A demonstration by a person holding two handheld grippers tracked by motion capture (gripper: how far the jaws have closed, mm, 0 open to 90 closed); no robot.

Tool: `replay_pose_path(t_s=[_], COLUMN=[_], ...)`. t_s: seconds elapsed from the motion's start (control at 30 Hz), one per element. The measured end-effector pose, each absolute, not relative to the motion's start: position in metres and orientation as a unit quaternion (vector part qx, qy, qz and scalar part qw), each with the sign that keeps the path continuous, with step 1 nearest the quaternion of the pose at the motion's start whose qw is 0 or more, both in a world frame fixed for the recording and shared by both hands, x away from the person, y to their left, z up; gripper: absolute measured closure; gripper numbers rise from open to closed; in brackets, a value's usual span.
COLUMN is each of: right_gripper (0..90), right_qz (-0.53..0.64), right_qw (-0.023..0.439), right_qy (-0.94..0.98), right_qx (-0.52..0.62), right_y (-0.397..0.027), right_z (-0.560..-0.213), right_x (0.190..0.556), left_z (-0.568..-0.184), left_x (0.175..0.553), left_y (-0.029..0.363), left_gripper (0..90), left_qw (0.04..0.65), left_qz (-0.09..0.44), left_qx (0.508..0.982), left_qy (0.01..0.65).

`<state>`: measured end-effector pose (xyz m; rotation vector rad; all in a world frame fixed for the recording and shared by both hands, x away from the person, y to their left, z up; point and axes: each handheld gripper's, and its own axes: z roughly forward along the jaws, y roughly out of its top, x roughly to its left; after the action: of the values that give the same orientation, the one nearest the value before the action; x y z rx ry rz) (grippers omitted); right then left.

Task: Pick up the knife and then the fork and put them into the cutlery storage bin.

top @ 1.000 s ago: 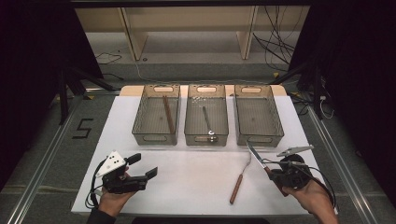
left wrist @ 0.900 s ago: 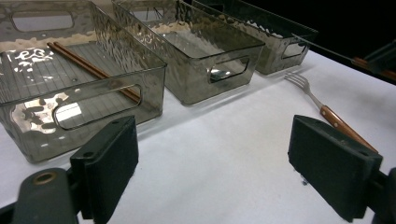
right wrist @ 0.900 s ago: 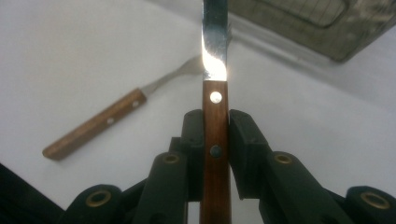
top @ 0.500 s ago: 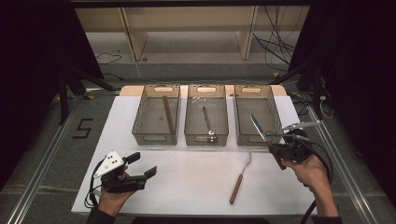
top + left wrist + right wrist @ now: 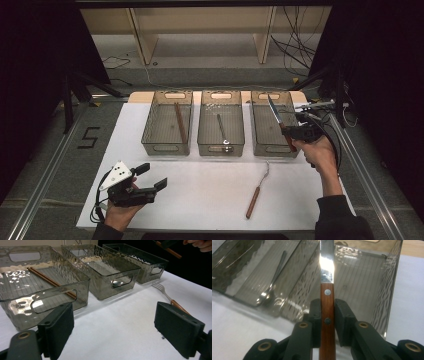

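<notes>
From the high view I see my right claw [image 5: 291,131] at the right of the frame, clamped on the wooden handle of a knife [image 5: 276,117] whose blade slants toward the upper left over the right-hand bin [image 5: 270,145]. The right claw's own camera shows what the overhead cannot: both black pads pressed flat against the handle [image 5: 327,315] just beside its two rivets, and the steel blade [image 5: 326,262] running up out of the top of the frame, tip cut off, with the ribbed floor of that bin behind it. Whether the blade sits above the rim or already below it I cannot tell.

My right hand [image 5: 316,151] is raised, forearm coming in from the lower right. My left hand [image 5: 119,212] rests low at the lower left, its left claw [image 5: 152,177] pointing right with jaws wide apart and nothing between them; in its own camera the two pads [image 5: 58,326] frame bare white surface [image 5: 120,325].

That camera also shows the fork [image 5: 163,291] lying on the surface at right, tines toward the bins, its handle partly hidden behind the right pad. From above, the fork [image 5: 259,187] lies at lower centre. The left bin [image 5: 150,145] holds what look like chopsticks [image 5: 179,122]; the middle bin [image 5: 220,147] holds a spoon [image 5: 222,131].
</notes>
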<state>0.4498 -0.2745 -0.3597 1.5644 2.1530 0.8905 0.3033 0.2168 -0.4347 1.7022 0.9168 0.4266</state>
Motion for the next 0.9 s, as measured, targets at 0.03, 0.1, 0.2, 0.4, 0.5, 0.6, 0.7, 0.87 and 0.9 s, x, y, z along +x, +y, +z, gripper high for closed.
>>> replay_pose_path(t_s=[0.03, 0.1, 0.2, 0.4, 0.5, 0.6, 0.7, 0.87, 0.9], right_gripper=[77.1, 77.1, 77.1, 77.2, 77.1, 77.1, 77.1, 77.1, 77.0], right_qz=[0.313, 0.315, 0.307, 0.293, 0.287, 0.282, 0.272, 0.264, 0.263], right_qw=[0.168, 0.166, 0.167, 0.167, 0.167, 0.164, 0.164, 0.158, 0.158], right_qy=[0.755, 0.753, 0.753, 0.754, 0.752, 0.750, 0.750, 0.753, 0.753], right_qx=[0.551, 0.554, 0.557, 0.563, 0.569, 0.576, 0.580, 0.582, 0.582], right_y=[-0.273, -0.272, -0.269, -0.262, -0.261, -0.262, -0.261, -0.256, -0.255], right_z=[-0.360, -0.362, -0.362, -0.365, -0.369, -0.374, -0.380, -0.387, -0.388], right_x=[0.455, 0.463, 0.473, 0.494, 0.501, 0.507, 0.512, 0.516, 0.517], left_z=[-0.435, -0.435, -0.435, -0.435, -0.434, -0.434, -0.434, -0.434, -0.434], left_x=[0.303, 0.303, 0.303, 0.303, 0.303, 0.303, 0.303, 0.302, 0.302], left_y=[0.217, 0.217, 0.217, 0.217, 0.217, 0.217, 0.217, 0.217, 0.217], left_gripper=[15.7, 15.7, 15.7, 15.7, 15.7, 15.7, 15.7, 15.7, 15.7], left_qw=[0.549, 0.550, 0.550, 0.550, 0.551, 0.551, 0.553, 0.555, 0.555], left_qz=[0.180, 0.181, 0.181, 0.182, 0.182, 0.184, 0.185, 0.187, 0.188], left_qx=[0.718, 0.718, 0.717, 0.718, 0.717, 0.717, 0.716, 0.715, 0.715], left_qy=[0.387, 0.387, 0.387, 0.386, 0.386, 0.385, 0.384, 0.382, 0.381])
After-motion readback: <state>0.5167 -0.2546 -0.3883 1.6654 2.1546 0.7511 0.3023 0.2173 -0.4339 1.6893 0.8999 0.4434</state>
